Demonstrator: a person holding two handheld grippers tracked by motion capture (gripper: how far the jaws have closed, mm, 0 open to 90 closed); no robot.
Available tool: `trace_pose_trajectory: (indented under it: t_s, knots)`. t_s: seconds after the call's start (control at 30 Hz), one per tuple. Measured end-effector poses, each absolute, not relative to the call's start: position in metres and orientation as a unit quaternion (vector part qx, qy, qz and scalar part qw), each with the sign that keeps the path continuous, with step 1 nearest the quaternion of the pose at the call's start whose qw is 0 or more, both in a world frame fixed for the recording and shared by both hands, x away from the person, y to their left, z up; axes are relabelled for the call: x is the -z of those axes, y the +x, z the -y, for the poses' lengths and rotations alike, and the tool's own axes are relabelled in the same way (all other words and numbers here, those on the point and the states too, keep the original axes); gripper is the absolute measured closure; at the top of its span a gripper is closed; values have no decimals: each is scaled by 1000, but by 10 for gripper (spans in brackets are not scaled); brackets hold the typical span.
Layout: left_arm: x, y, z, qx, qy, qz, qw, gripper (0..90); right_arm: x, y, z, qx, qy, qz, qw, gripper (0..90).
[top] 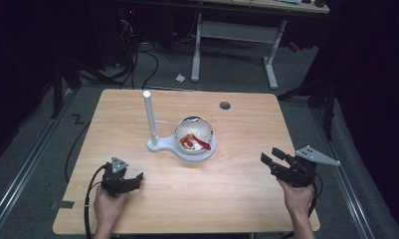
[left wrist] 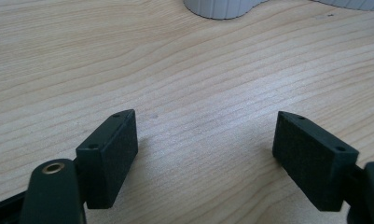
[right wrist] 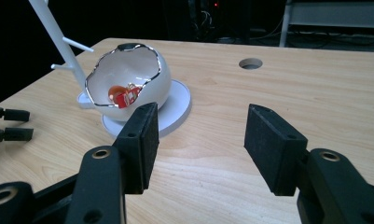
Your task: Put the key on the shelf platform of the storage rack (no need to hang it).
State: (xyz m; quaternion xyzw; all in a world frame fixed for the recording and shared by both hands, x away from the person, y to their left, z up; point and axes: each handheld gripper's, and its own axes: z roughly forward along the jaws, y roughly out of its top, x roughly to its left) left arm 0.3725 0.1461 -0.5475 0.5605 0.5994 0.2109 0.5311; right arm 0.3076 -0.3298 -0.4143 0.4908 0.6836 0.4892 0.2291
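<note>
A white egg-shaped bowl [top: 194,134] with a jagged silver rim sits on a white base [top: 157,146] in the middle of the table, and a white post [top: 148,112] with side pegs rises from that base. Something red and orange [right wrist: 123,94] lies inside the bowl. My left gripper [top: 137,178] rests low at the near left of the table, its jaws open with nothing between them; bare wood lies between its pads [left wrist: 112,154]. My right gripper [top: 269,158] hovers at the near right, pointing toward the bowl, jaws open and empty.
The wooden table [top: 237,189] has a round cable hole [top: 225,105] near its far edge. Black cables trail from both grippers off the near edge. Beyond the table stands a white-legged desk [top: 237,35] on a dark floor with loose cables.
</note>
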Motion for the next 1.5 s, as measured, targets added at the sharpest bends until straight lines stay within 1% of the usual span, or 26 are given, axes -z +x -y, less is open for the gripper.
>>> trace_pose_trajectory:
  t_s: [0.33,0.73,1.5]
  knots:
    - [548,373,-146,-211,560,-599,531,225,428,309,322,-487,492,-689,215,453]
    - [548,373,-146,-211,560,-599,531,225,443,313,313,-479,490,-696,212,454]
    - [548,373,-146,-211,561,-599,531,225,474,328,298,-463,500,-706,194,455]
